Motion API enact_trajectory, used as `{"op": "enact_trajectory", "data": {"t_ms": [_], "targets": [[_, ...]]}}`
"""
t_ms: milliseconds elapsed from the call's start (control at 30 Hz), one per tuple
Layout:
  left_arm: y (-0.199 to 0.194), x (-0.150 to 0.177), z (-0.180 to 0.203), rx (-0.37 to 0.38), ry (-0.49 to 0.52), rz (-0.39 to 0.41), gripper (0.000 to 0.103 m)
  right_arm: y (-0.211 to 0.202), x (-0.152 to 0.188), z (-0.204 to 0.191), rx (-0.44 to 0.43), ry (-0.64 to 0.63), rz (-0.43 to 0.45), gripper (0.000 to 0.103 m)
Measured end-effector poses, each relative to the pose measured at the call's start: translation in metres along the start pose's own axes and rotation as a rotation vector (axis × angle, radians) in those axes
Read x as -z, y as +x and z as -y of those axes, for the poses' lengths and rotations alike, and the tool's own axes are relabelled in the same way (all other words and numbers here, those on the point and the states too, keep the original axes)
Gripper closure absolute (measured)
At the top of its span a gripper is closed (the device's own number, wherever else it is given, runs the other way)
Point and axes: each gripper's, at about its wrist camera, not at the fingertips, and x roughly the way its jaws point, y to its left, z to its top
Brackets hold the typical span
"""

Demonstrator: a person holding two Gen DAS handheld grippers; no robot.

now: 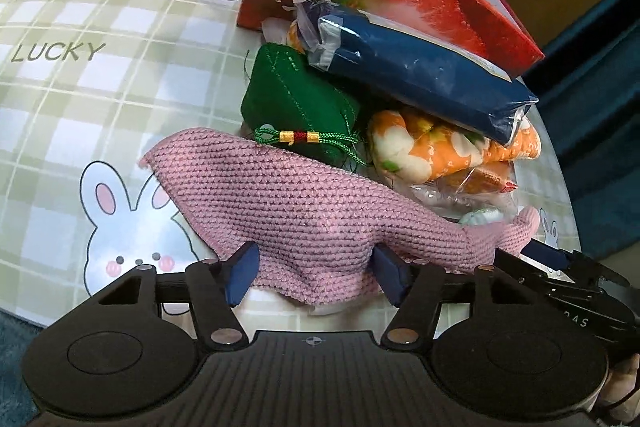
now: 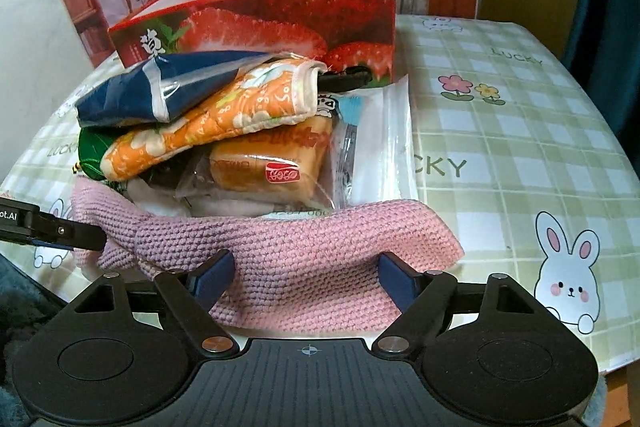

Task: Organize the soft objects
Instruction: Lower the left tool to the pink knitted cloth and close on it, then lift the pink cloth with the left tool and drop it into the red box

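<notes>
Left wrist: my left gripper (image 1: 316, 277) stands part open astride the near edge of the pink cloth (image 1: 304, 211), pads not yet pressing. The pile (image 1: 424, 99) sits behind the cloth; pulling could topple it.

Right wrist: my right gripper (image 2: 306, 277) likewise straddles the cloth, unclamped. Uneven lifts could spill the bread (image 2: 272, 163) behind it.

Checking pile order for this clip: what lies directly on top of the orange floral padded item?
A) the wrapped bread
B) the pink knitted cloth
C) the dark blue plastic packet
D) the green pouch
C: the dark blue plastic packet rests across the orange floral padded item, topping the pile.
</notes>
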Motion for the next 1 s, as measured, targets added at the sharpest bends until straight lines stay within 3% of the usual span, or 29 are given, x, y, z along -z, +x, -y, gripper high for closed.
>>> {"op": "enact_trajectory", "data": {"t_ms": [33,100,167,300,333,500,633,1000], "targets": [[-0.001,0.000,0.003,0.001,0.006,0.002,0.039,0.001,0.000,-0.001,0.001,-0.002,-0.003,0.026],[-0.004,0.000,0.008,0.016,0.020,0.008,0.058,0.000,0.001,-0.003,0.006,-0.013,-0.002,0.026],[-0.009,0.001,0.015,0.016,0.050,0.021,0.067,-0.001,0.002,-0.006,0.003,-0.032,0.000,0.029],[-0.019,0.002,0.028,-0.010,0.103,0.052,0.076,-0.005,0.003,-0.013,-0.033,-0.068,0.000,0.051],[-0.023,0.003,0.031,-0.008,0.110,0.063,0.077,-0.006,0.003,-0.015,-0.041,-0.078,0.002,0.058],[-0.040,0.002,0.037,0.000,0.124,0.111,0.082,-0.013,0.001,-0.017,-0.071,-0.093,0.014,0.078],[-0.053,0.006,0.041,-0.005,0.151,0.135,0.082,-0.020,0.001,-0.018,-0.096,-0.089,0.037,0.086],[-0.081,0.016,0.042,-0.021,0.179,0.224,0.082,-0.079,-0.018,-0.036,-0.145,-0.178,0.229,0.087]]}}
